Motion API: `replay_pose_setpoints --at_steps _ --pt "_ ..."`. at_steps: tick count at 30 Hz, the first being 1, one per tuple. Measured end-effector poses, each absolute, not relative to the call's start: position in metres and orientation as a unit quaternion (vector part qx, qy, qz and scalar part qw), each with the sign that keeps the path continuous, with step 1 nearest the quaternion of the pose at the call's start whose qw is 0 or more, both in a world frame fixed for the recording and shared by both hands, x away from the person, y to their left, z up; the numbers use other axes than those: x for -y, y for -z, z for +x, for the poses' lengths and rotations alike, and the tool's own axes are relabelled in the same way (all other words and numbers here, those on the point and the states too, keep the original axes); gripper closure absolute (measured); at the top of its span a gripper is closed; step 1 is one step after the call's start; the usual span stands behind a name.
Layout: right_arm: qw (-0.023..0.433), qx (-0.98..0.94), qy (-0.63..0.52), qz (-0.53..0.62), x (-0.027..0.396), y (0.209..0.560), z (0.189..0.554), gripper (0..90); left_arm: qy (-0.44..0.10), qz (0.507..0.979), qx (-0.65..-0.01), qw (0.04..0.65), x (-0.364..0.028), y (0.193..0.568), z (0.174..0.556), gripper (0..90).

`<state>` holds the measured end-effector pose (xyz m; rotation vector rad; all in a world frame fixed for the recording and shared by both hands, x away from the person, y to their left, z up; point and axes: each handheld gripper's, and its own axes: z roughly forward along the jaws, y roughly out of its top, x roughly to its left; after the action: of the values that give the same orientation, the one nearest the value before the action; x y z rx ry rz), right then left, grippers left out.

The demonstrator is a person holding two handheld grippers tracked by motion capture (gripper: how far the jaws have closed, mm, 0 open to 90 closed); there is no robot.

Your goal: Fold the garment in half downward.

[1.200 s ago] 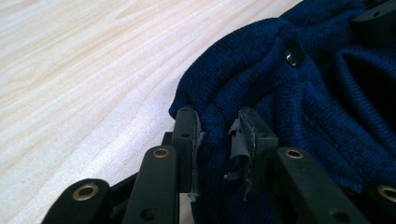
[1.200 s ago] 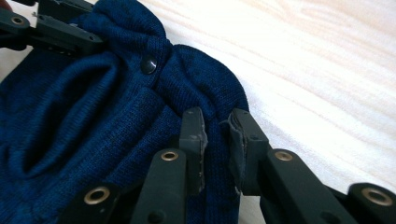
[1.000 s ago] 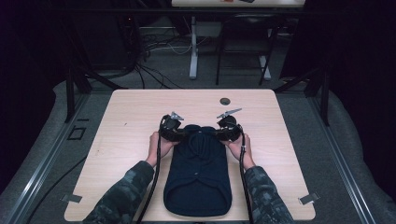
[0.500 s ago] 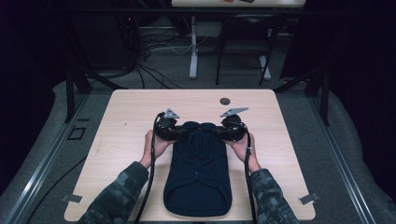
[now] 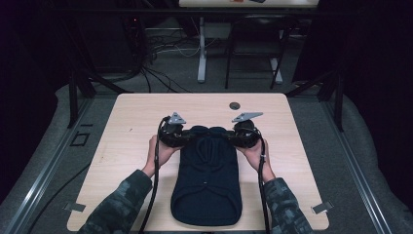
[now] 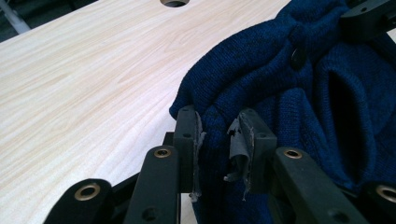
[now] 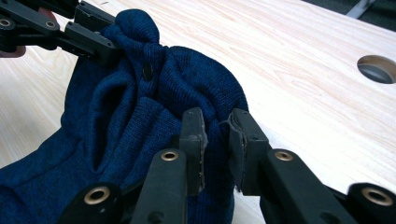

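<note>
Hidden grip points and cropped edges

In the high view the fingertips of the left gripper [image 5: 187,138] and right gripper [image 5: 229,137] are lost in the bunched top of the dark blue sweater [image 5: 208,180], too small to tell how the jaws stand; the person's sleeves run off the bottom edge. In the left gripper view the table hole [image 6: 175,2] is cut by the top edge and the sweater runs off right. The right gripper view crops the sweater at lower left.
</note>
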<state>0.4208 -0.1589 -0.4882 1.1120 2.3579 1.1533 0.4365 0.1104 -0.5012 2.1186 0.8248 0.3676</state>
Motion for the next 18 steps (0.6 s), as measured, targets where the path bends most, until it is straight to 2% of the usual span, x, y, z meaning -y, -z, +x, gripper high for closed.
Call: replay_pose_setpoints --at_steps 18 --pt "0.165 -0.816 -0.411 0.372 0.162 0.475 0.408 76.4 -0.154 0.843 -0.305 0.416 -0.111 0.487 0.425 72.3"
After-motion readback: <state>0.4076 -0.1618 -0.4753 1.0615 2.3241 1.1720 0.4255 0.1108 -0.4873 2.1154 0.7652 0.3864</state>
